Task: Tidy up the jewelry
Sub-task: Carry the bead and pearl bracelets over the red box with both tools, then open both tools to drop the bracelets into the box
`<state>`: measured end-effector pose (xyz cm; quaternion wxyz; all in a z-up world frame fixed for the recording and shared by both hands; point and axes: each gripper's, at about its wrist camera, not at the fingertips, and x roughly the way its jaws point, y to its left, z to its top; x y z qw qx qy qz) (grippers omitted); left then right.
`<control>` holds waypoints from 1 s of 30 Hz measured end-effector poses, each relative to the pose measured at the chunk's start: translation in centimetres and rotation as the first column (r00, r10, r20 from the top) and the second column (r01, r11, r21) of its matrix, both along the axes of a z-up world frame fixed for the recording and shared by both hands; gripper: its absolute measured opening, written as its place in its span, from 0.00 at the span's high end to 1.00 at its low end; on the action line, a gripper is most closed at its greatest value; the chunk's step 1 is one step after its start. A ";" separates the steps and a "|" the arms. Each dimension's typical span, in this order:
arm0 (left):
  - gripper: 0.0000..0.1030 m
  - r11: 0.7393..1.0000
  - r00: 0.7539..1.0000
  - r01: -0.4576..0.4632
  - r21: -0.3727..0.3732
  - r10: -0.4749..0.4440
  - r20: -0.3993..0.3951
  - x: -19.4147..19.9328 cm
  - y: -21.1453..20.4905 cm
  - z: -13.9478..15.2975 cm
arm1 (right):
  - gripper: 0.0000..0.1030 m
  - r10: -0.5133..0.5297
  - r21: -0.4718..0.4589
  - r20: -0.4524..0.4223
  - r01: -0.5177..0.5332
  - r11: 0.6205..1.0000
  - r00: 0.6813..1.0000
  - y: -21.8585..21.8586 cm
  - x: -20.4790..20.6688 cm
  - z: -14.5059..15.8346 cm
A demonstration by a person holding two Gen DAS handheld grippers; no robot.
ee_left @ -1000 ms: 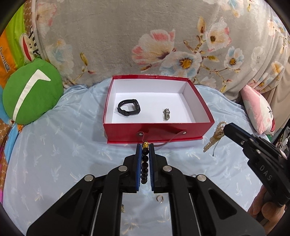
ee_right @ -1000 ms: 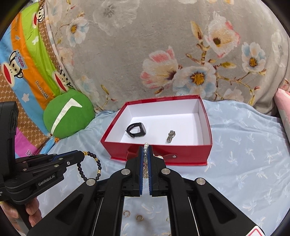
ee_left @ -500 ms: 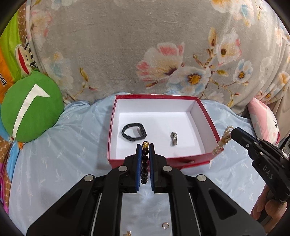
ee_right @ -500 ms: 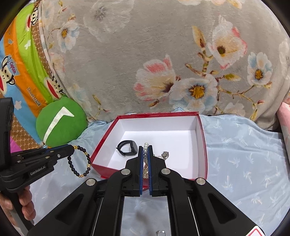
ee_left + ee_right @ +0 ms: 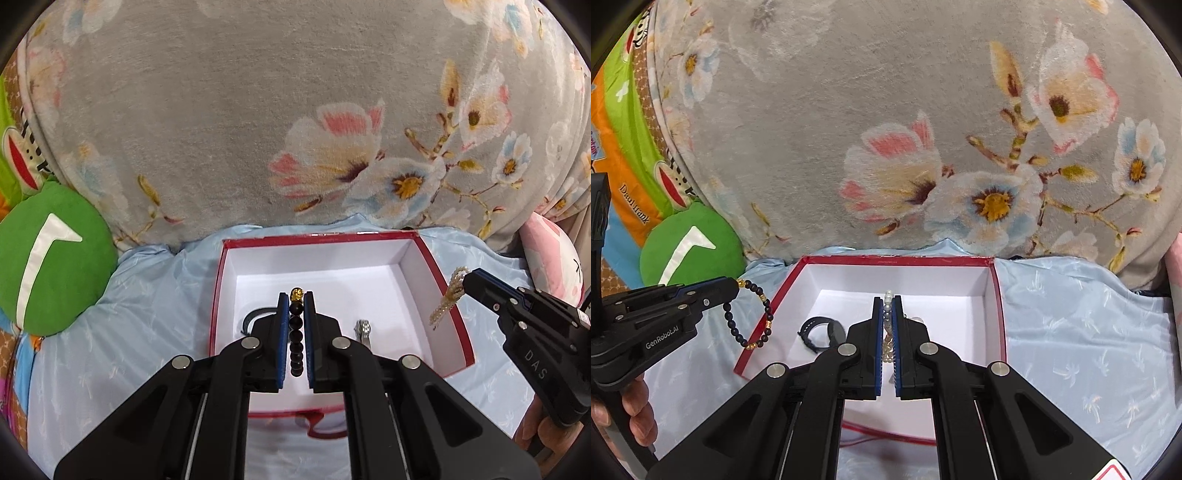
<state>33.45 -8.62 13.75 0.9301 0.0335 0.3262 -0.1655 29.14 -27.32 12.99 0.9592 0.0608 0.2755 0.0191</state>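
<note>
Above red box, beaded bracelet lengthwise between jaws, gold bead foremost

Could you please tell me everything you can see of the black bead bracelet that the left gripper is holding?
The black bead bracelet is a closed loop of small round matte black beads with a few gold spacer beads and a larger gold bead at the top. The left gripper has its jaws shut on the bracelet's upper part, the beads lining up between the blue pads. From the right wrist view the rest hangs freely as a loop, in front of the left wall of the red box; whether it touches the rim cannot be told.
</note>
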 end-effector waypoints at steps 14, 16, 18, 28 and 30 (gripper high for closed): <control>0.93 1.000 1.000 -0.004 0.031 0.004 -0.017 6.7 -3.5 -1.8 | 0.96 -0.032 -0.011 -0.041 0.032 0.999 0.999 -2.1 5.9 -2.2; 0.93 0.999 1.000 -0.005 0.042 0.005 -0.015 7.5 -4.1 -2.1 | 0.96 -0.032 -0.006 -0.046 0.032 0.999 0.998 -2.4 6.5 -2.5; 0.93 0.999 1.000 -0.005 0.051 0.006 -0.020 8.2 -4.7 -2.4 | 0.96 -0.034 -0.004 -0.052 0.034 0.999 0.998 -2.7 7.1 -3.0; 0.93 0.997 0.997 -0.018 0.076 0.024 -0.070 11.4 -5.9 -5.0 | 0.96 -0.040 -0.010 -0.099 0.039 0.999 0.994 -3.3 9.8 -5.4; 0.93 0.996 0.996 -0.016 0.082 0.023 -0.084 12.0 -6.0 -5.5 | 0.96 -0.038 0.001 -0.109 0.038 0.999 0.993 -3.5 10.3 -5.9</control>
